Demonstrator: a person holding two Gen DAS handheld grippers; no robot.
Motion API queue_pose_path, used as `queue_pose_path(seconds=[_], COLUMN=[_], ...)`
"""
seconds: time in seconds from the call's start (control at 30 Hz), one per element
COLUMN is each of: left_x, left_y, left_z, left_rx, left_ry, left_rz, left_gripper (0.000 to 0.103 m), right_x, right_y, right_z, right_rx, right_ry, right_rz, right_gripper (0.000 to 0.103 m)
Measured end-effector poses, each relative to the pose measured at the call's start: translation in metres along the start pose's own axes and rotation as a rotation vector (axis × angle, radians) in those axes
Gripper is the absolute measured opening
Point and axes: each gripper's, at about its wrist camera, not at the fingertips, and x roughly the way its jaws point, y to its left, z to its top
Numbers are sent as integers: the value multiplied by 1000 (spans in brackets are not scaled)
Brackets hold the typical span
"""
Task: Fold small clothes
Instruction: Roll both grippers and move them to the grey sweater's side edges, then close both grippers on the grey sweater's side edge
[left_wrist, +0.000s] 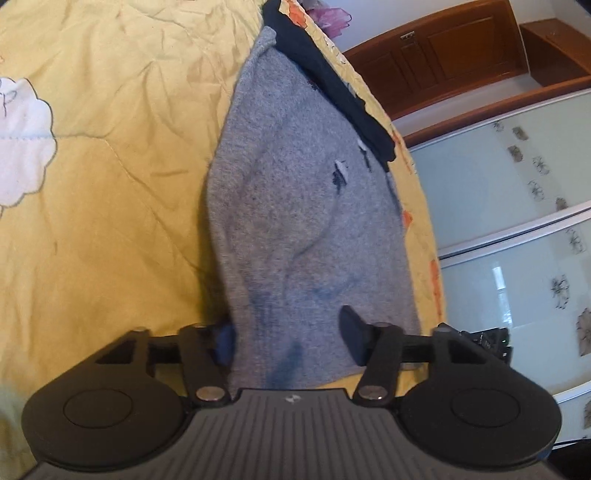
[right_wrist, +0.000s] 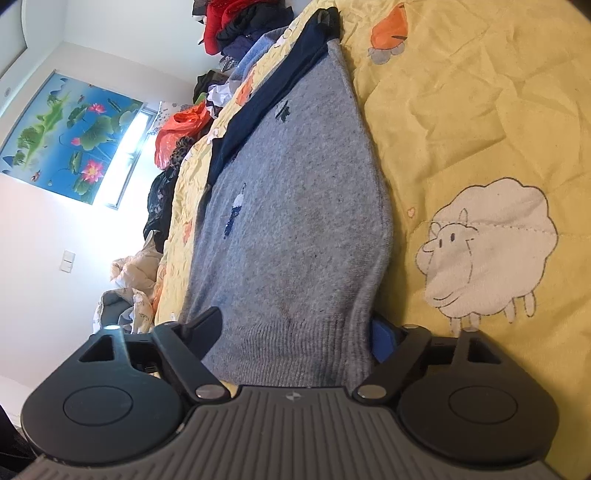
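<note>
Gripping the grey garment (left_wrist: 295, 221) by one edge: our left gripper (left_wrist: 291, 339) and right gripper (right_wrist: 295, 332) each have jaws clamped on fabric, so it drapes taut over the yellow quilt (left_wrist: 110, 166), navy trim (right_wrist: 258, 110) far end, ready to fold.

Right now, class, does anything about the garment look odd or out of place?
Yes. The grey sweater bears dark bluish smudges near the left claw, like stains. A dark navy garment lies along its far edge. Both claws, the right claw included, have cloth between their fingers.
</note>
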Motion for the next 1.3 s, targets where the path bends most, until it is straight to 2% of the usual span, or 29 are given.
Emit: queue_pose_path(seconds=[0.03,0.07,0.1,0.13,0.23,0.37,0.43,0.53,0.6,0.63,0.73,0.8,0.83,0.93,1.2,1.23,1.3], left_x=[-1,0,2,1,0,-18,-22,-16,-18,-19,-18,-17,-16,-12,-4,-4,-6], left_y=[2,3,3,4,-5,-16,-17,5,15,14,8,6,6,10,15,15,11], left_z=[0,-1,-2,-4,-6,-11,-13,-13,-10,-10,-10,-10,-10,-10,-9,-10,-12], left_rx=[-7,-5,3,7,55,104,129,76,33,35,66,76,73,47,-24,-29,-9], left_ry=[-2,-4,1,-1,-4,-19,-21,10,-1,-3,23,35,37,37,24,22,13], left_rz=[13,35,66,74,107,30,46,125,83,90,103,103,99,71,15,15,33], left_gripper=[37,21,12,9,7,6,5,4,4,4,5,5,6,6,6,6,6], right_x=[-1,0,1,5,8,-10,-29,-41,-30,-26,-29,-39,-44,-53,-27,-23,-17], right_y=[-2,-5,-8,-10,-7,4,4,-7,-17,-19,-22,-26,-29,-35,-40,-36,-32], right_z=[1,1,0,-1,-5,-1,3,4,-2,-5,-8,-6,-5,0,4,3,0], right_rx=[5,10,12,8,-50,-115,-138,-119,-91,-80,-47,-27,-15,9,31,21,-1], right_ry=[1,4,10,27,25,8,-7,-9,28,36,0,-44,-60,-82,-41,-25,5], right_rz=[-6,-17,-44,-83,-77,-98,-126,-175,-184,-153,-102,-76,-74,-67,8,9,-22], right_gripper=[63,44,30,16,16,16,15,12,12,13,22,38,49,49,44,40,14])
